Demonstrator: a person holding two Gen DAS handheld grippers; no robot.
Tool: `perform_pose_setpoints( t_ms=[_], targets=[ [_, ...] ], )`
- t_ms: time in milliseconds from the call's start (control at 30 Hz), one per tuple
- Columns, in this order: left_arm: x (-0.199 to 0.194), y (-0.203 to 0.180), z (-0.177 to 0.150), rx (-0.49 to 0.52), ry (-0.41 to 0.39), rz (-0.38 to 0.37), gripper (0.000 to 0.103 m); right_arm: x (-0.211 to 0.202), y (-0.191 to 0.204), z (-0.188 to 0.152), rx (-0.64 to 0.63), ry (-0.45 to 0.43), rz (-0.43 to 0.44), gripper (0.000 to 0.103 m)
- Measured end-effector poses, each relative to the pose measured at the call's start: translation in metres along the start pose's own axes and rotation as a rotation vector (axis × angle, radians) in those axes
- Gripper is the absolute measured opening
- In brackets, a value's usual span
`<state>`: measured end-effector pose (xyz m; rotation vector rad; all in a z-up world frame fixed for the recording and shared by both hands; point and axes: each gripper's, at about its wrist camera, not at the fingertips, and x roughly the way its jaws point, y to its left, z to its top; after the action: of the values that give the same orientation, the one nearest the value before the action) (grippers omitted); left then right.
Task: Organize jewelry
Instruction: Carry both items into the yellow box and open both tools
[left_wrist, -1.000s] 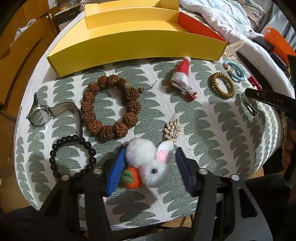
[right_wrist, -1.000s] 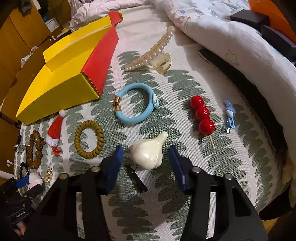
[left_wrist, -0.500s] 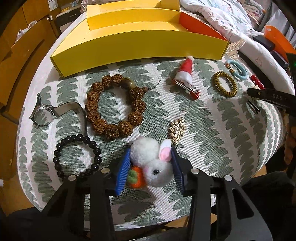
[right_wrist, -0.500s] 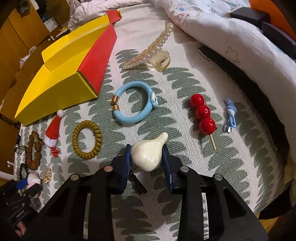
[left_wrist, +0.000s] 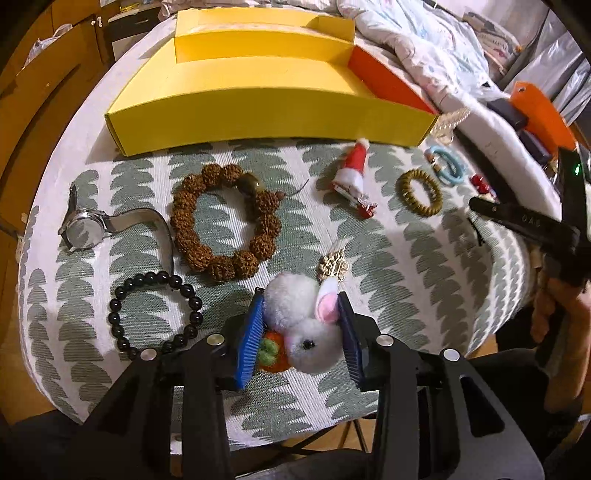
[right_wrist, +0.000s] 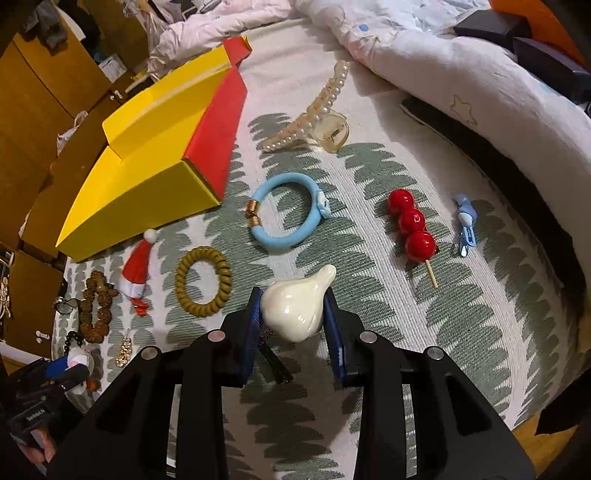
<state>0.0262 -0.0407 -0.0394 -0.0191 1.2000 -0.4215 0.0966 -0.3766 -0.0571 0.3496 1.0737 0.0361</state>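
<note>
So your left gripper (left_wrist: 301, 334) pinches the bunny (left_wrist: 303, 321), right gripper (right_wrist: 293, 317) the garlic clip (right_wrist: 295, 308); yellow box (left_wrist: 258, 110) looks empty.

The right gripper (left_wrist: 524, 221), seen from the left wrist view, bore pale lettering along its black finger that read roughly "DAS". The left gripper (right_wrist: 70, 373), seen from the right wrist view, carried a small white label, too blurred to read.
</note>
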Motion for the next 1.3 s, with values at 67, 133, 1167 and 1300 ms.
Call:
perform_pose_setpoints(
  t_ms=[67,133,1167,1300],
  targets=[
    [-0.006,0.002,0.001,-0.006,-0.011,-0.014,0.039,-0.005,0.003,-0.001,0.001,-0.016,0.011,0.032],
    [-0.015,0.003,0.004,-0.013,-0.026,-0.042,0.039,-0.010,0.008,0.000,-0.006,-0.036,0.021,0.032],
    [0.064,0.066,0.270,-0.122,-0.030,0.093,0.040,0.116,0.197,0.224,-0.246,0.034,0.164,0.033],
    [0.088,0.077,0.288,-0.145,-0.018,0.089,0.039,0.149,0.192,0.238,-0.210,0.063,0.161,0.033]
  ],
)
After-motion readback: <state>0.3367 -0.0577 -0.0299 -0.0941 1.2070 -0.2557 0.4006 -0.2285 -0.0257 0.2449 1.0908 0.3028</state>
